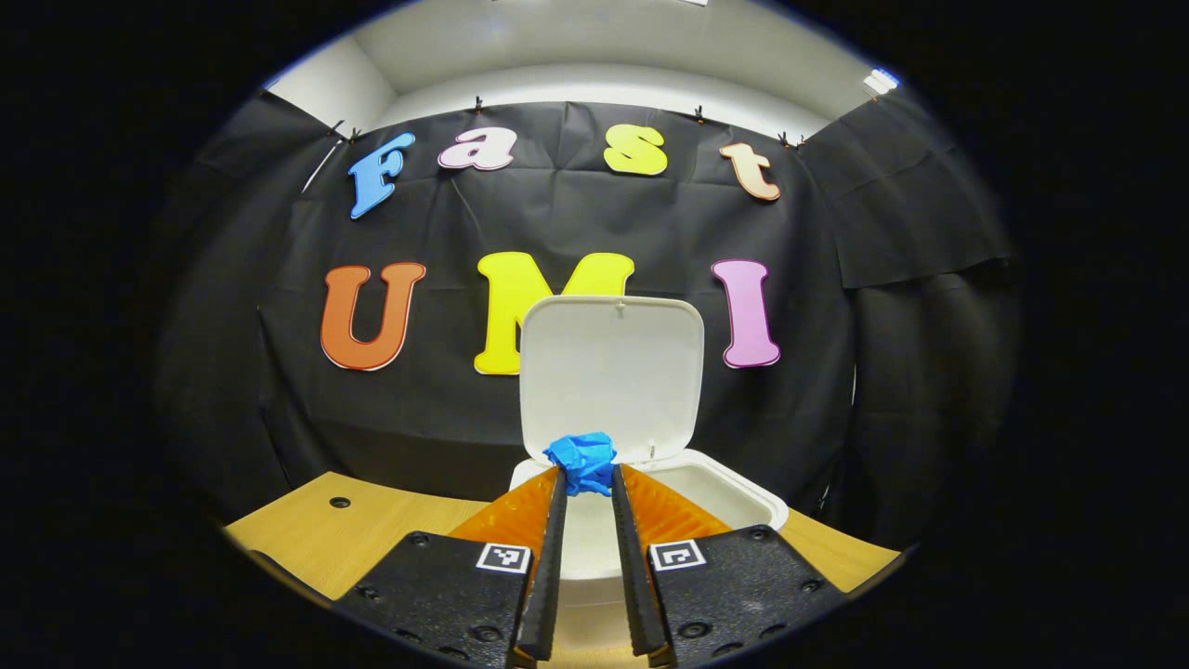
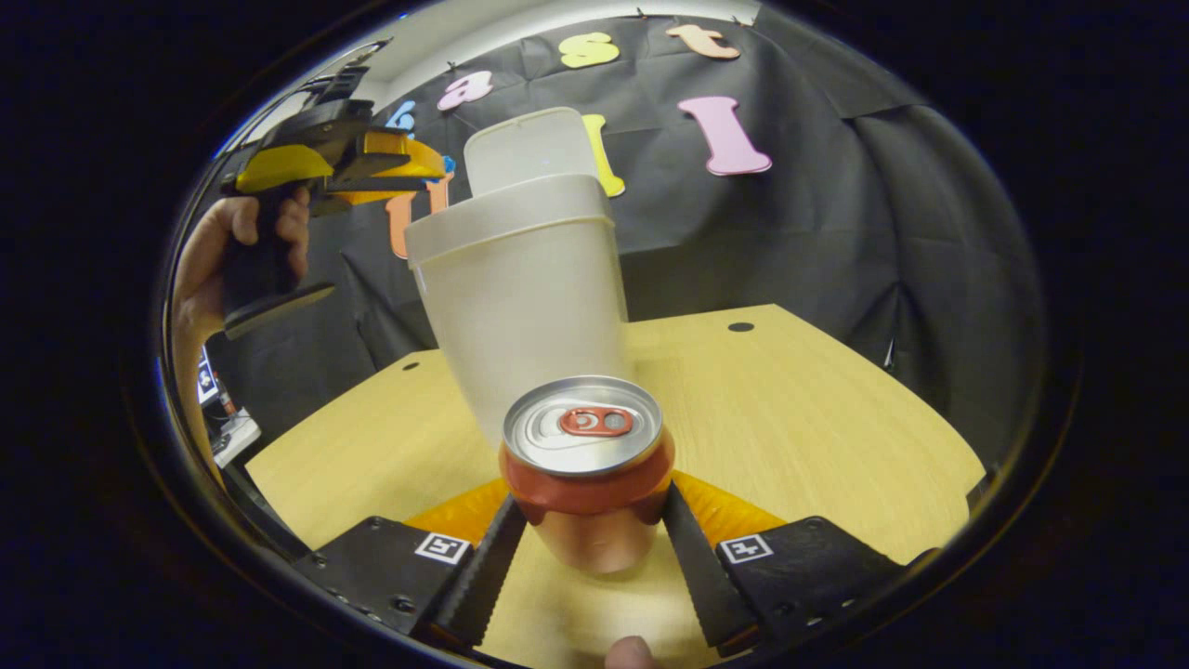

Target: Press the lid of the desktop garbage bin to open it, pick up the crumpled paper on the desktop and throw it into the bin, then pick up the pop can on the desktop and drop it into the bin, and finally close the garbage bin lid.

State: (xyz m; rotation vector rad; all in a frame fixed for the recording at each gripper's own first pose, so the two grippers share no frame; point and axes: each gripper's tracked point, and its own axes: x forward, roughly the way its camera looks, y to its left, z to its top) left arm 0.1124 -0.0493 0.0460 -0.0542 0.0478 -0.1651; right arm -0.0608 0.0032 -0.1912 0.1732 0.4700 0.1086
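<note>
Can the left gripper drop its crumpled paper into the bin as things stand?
Probably yes: the lid stands open, and the left gripper holds the crumpled paper over the bin opening, nothing between.

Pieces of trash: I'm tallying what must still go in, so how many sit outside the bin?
2: the crumpled blue paper pinched in the left claw above the open white plastic bin; the red metal pop can between the right claw's fingers.

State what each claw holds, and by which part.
Left claw: crumpled paper, pinched at its lower part. Right claw: pop can, gripped by its sides.
</note>
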